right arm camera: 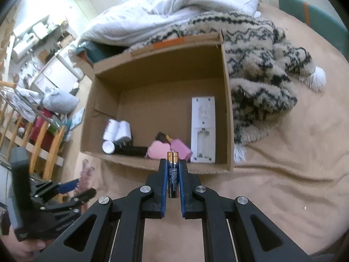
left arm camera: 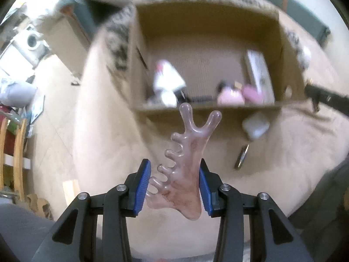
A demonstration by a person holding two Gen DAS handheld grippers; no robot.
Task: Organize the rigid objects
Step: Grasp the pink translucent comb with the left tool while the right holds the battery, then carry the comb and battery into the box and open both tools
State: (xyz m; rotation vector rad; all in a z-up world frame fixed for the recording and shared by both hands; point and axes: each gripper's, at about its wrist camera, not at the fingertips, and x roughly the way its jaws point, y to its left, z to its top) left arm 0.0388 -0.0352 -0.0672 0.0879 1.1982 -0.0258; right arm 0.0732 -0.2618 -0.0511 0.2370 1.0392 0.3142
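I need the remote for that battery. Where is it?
Right wrist view: the white remote lies face down inside the cardboard box, along its right wall, beside the pink items.

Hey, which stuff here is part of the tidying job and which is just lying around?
Part of the job:
- cardboard box
- battery in the right tool
- pink comb-shaped massager in the left tool
- white remote, already boxed

Lying about:
- patterned blanket
- white duvet

The battery (right arm camera: 173, 174) carries rows of small print, too fine to read; nothing else bears text.
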